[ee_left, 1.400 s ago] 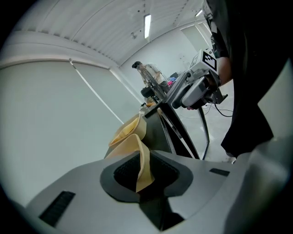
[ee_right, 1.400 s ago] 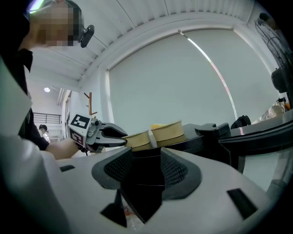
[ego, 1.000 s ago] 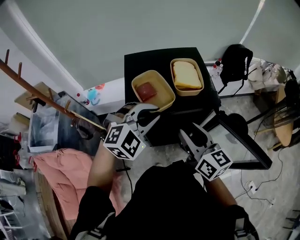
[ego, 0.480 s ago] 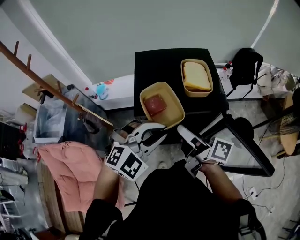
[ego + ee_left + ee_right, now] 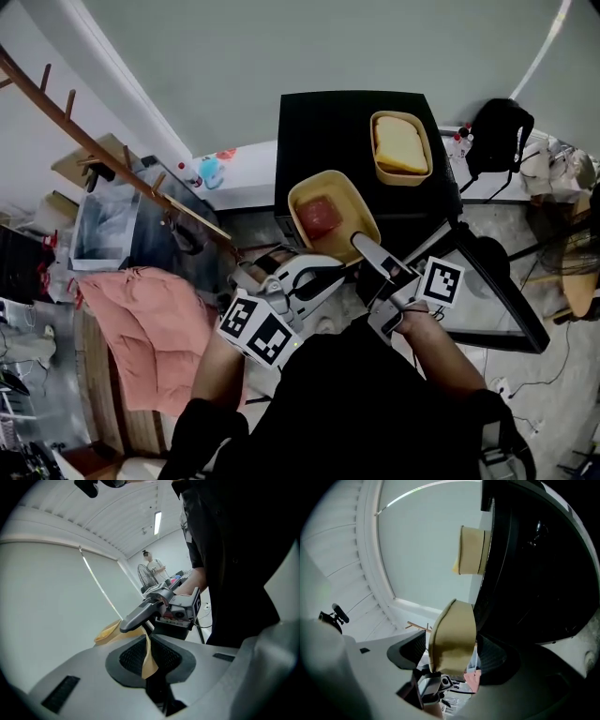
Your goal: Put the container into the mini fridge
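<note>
A tan container (image 5: 333, 214) with something red in it hangs at the front edge of the black mini fridge (image 5: 352, 131). My left gripper (image 5: 336, 270) is shut on its thin near rim (image 5: 149, 660). My right gripper (image 5: 367, 281) is rolled onto its side at the container's near right. Its jaws have just been opening, and the container's end (image 5: 452, 639) stands between the pads with gaps on both sides. A second tan container (image 5: 401, 145) with yellow food stays on the fridge top. The fridge's inside is hidden.
A dark-framed glass door panel (image 5: 487, 295) stands out at the right, near floor level. A black backpack (image 5: 497, 131) and small bottles (image 5: 459, 141) are behind it. At the left are a wooden rack (image 5: 103, 159), a glass-topped stand (image 5: 122, 234) and a pink cloth (image 5: 141, 328).
The left gripper has drawn the red-filled container toward me, away from the other one. The right gripper has rolled over, opened its jaws and come up to the container.
</note>
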The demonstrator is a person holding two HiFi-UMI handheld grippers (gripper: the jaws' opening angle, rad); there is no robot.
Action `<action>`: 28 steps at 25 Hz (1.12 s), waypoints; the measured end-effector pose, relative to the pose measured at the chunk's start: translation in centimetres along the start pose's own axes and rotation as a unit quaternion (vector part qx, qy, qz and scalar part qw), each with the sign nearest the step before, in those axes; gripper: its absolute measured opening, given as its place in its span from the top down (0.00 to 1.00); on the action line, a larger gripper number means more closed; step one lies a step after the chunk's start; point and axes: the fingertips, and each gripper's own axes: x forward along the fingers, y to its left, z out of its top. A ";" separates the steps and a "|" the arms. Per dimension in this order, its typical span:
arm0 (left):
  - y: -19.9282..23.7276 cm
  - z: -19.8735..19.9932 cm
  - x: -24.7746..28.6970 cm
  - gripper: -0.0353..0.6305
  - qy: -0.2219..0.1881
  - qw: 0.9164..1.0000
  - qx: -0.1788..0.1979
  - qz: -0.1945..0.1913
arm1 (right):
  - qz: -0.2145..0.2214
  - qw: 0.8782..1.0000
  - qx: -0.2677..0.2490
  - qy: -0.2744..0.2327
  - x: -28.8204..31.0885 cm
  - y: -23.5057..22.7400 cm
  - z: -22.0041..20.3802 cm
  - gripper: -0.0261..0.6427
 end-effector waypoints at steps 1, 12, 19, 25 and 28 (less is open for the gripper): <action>-0.2 0.1 -0.1 0.88 0.000 1.000 -0.001 0.001 | 0.001 1.000 0.006 0.001 0.1 -0.1 -0.1 0.46; -2.4 0.4 -0.9 0.88 -0.008 0.999 -0.033 0.018 | 0.027 0.998 0.048 0.026 0.8 -0.3 -2.3 0.63; -2.2 1.1 -2.5 0.86 -0.096 0.979 -0.177 0.040 | 0.049 0.997 0.043 0.042 0.2 -0.1 -3.0 0.65; -3.1 -1.1 -6.0 0.85 -0.116 0.960 -0.245 0.075 | 0.070 0.993 0.050 0.080 -1.0 0.2 -4.5 0.65; -3.3 -2.3 -6.9 0.85 -0.133 0.930 -0.327 0.103 | 0.066 0.991 0.047 0.106 -1.7 -0.2 -5.6 0.65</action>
